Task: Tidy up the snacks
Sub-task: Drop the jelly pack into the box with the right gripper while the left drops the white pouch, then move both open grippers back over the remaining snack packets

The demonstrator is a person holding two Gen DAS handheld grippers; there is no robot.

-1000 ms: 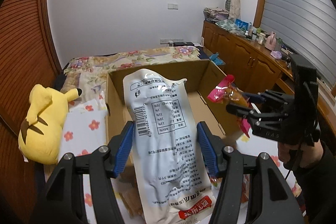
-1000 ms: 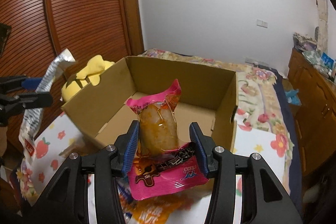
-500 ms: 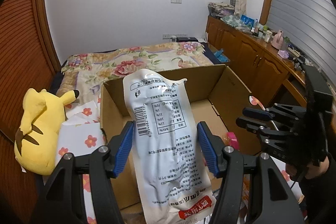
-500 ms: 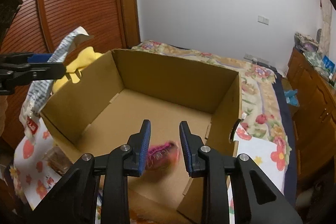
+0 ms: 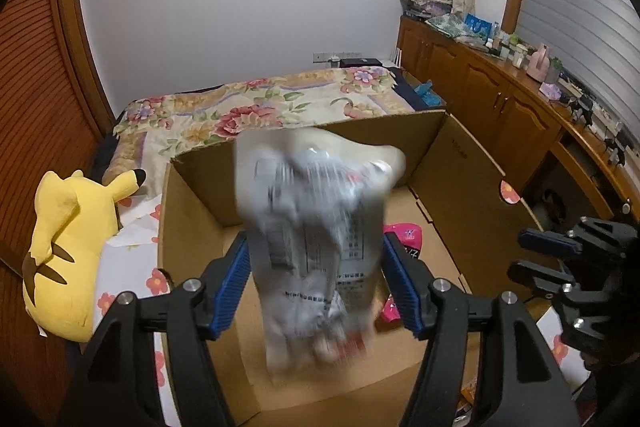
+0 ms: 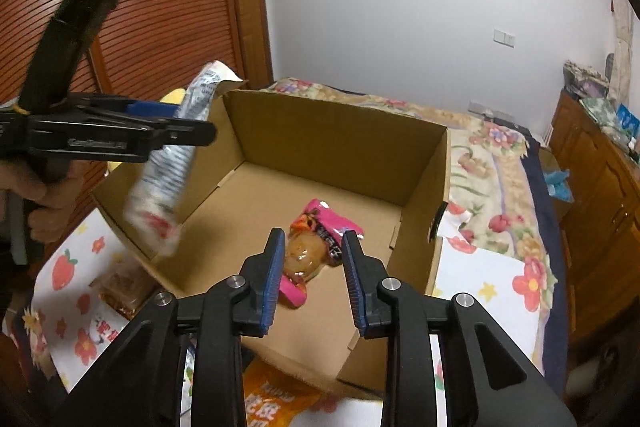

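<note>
Start at the left. The yellow plush toy (image 5: 68, 247) lies on the bed beside the cardboard box (image 5: 460, 163) and plays no part in the work.

The left hand-held gripper (image 5: 316, 283) is over the near left part of the box with the grey-white snack pouch (image 5: 316, 223) between its blue pads (image 5: 230, 285). Its jaws have just been opening. The pouch is blurred and sagging; you can judge it as slipping free, since the pads appear to stand off its edges. Treat this pouch as light, limp film: it folds under its own weight and its glossy skin slides easily. Take hold across the flat body near mid-length, not at the sealed end, where it will flop.

In the right wrist view this same gripper points down at a slant across the left wall of the box, held in a hand (image 6: 36, 187) at the left edge.

The pink snack packet (image 6: 320, 243) lies on the box floor, near the middle. It is soft, with a lumpy clear window; grip it by the flat pink seal margins.

The right hand-held gripper (image 6: 312, 279) angles down over the near rim. Its jaws stand a little apart with nothing between them; they have just been closing and then easing wider. An orange packet (image 6: 276, 399) lies outside the box, below it.
</note>
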